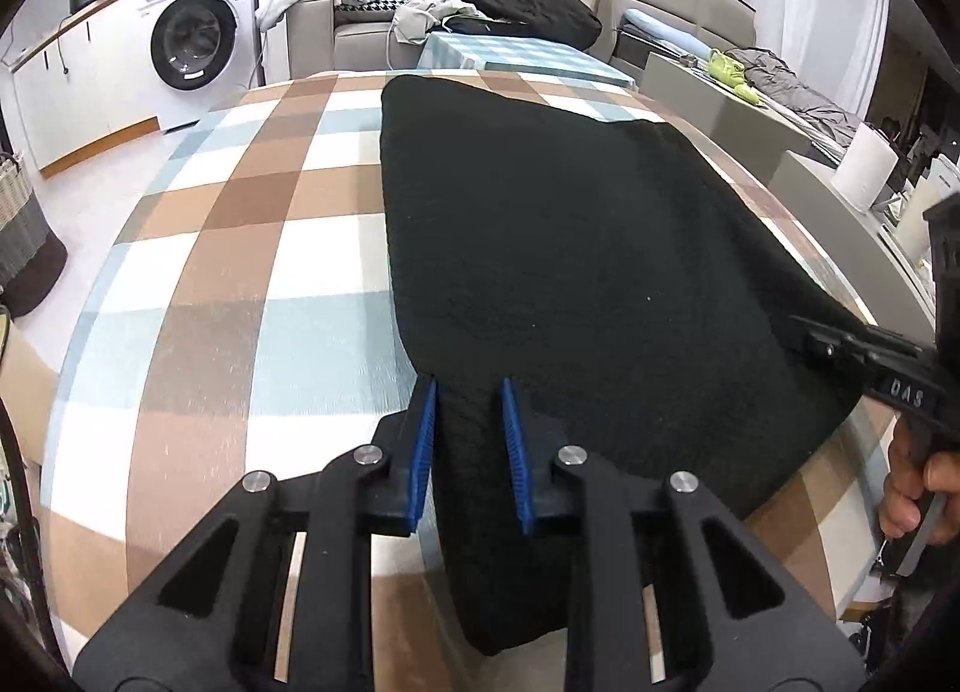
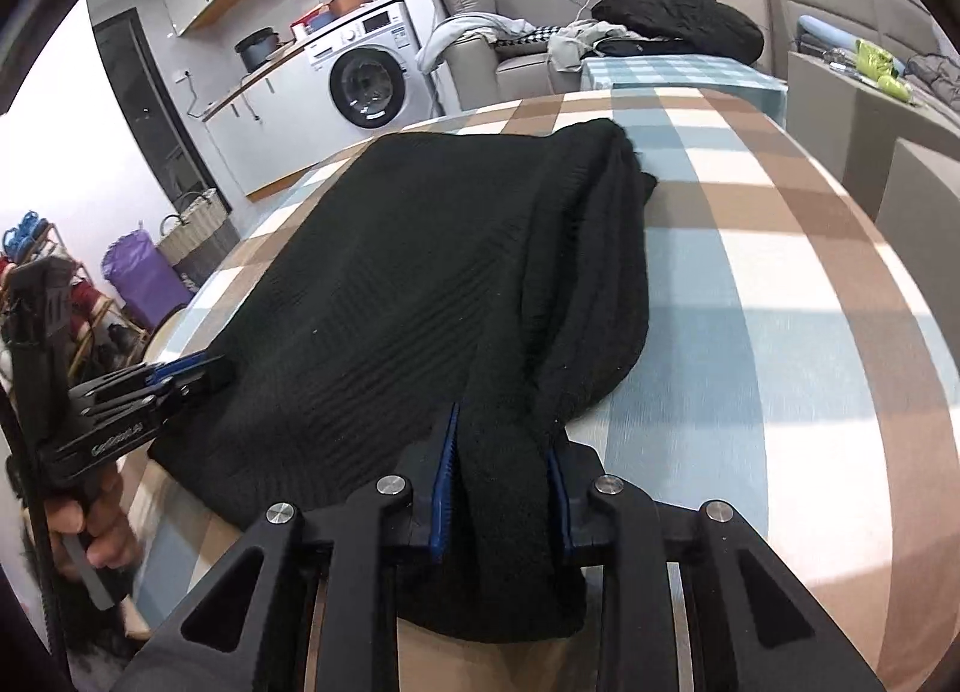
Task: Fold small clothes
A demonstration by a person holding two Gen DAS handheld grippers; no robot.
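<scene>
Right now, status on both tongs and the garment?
Left tongs shut on black knit garment, near-left corner. Right tongs shut on its near-right corner. Garment flat on checked tablecloth, right edge doubled over. Nothing in the way.

Left hand-held gripper point(image 1: 471, 392): jaws closed on the near left edge of the black garment point(image 1: 570, 248), pointing downward. Right hand-held gripper point(image 2: 504, 428): jaws closed on the near right edge, same downward pitch.

Only "DAS" for us, white letters on the right gripper point(image 1: 801, 339); washing machine point(image 1: 198, 29) label unreadable.
</scene>
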